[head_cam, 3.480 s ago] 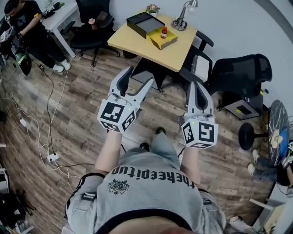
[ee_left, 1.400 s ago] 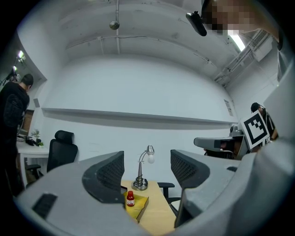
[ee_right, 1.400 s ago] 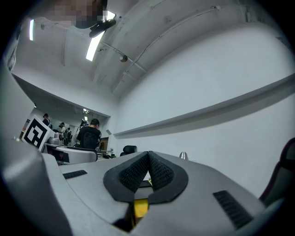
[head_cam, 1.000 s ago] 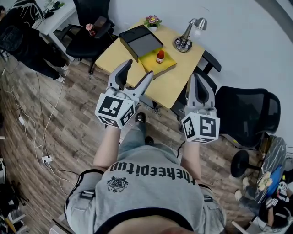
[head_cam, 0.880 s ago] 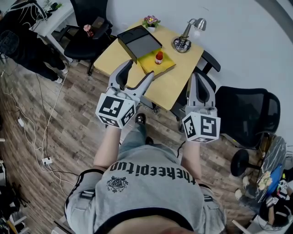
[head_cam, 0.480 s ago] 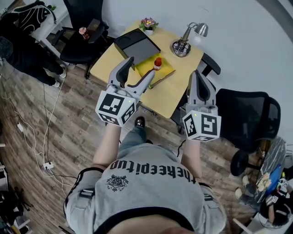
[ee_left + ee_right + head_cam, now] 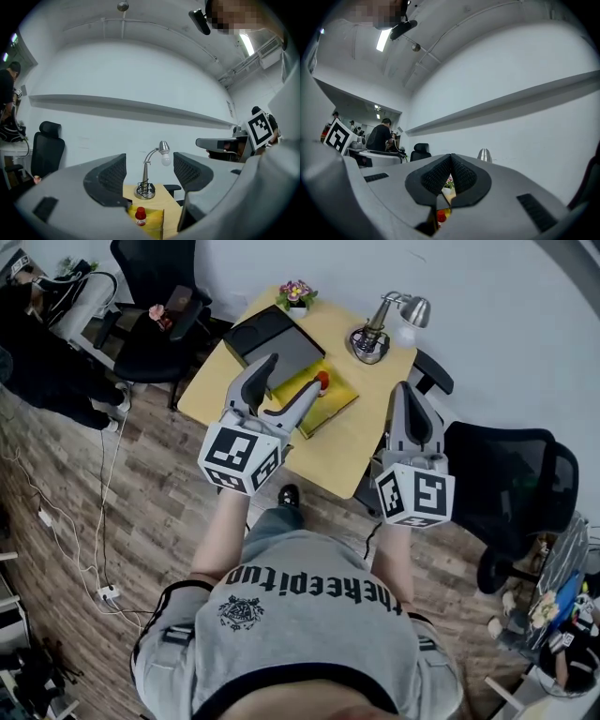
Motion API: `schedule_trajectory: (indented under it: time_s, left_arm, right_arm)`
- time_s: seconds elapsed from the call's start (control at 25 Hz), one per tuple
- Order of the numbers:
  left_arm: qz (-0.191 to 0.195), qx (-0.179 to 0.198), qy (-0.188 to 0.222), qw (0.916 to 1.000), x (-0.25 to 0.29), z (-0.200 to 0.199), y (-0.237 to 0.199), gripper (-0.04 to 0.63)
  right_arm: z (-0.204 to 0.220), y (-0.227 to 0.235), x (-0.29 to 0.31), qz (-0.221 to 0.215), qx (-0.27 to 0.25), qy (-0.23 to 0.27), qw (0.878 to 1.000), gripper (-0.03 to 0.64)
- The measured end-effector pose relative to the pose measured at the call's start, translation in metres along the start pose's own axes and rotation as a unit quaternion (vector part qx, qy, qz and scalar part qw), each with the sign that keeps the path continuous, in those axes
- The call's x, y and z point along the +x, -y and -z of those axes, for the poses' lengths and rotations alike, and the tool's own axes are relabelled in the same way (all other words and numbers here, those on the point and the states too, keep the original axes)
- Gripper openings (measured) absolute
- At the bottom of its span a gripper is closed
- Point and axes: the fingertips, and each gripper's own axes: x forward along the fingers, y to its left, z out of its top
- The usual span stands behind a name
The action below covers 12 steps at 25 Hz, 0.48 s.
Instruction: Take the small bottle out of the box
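Note:
The small bottle (image 7: 322, 382), red-capped, stands in an open yellow box (image 7: 328, 406) on a light wooden table (image 7: 375, 399). Beside the box lies its black lid (image 7: 272, 336). My left gripper (image 7: 291, 378) is held in the air in front of the box, open and holding nothing. In the left gripper view the bottle (image 7: 140, 216) and yellow box (image 7: 153, 224) show low between the fingers of the left gripper (image 7: 150, 171), still some way off. My right gripper (image 7: 405, 392) hovers near the table's right edge, shut and holding nothing. The right gripper (image 7: 451, 174) shows pads pressed together.
A metal desk lamp (image 7: 377, 326) and a small flower pot (image 7: 296, 293) stand at the table's far side. Black office chairs (image 7: 511, 479) (image 7: 150, 310) flank the table. A person in black (image 7: 37, 352) sits at the far left. Cables (image 7: 94, 521) run over the wood floor.
The person carrying the grippers has walked up to the table, which now lies just beyond the jaws. The left gripper stays open and the right stays shut.

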Motion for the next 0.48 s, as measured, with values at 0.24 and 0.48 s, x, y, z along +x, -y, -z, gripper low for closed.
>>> schedule_trajectory:
  time_s: [0.24,0.48]
  left_arm:
    - [0.02,-0.003,-0.017,0.9997,0.027,0.012,-0.013,0.296]
    - [0.039,-0.007,-0.047,0.9981,0.052,0.038,-0.024,0.296]
  right_arm:
    - [0.007,0.011,0.02,0.02,0.001,-0.006,1.0,0.002]
    - [0.017,0.017,0.038,0.034,0.003,-0.014,0.999,0.002]
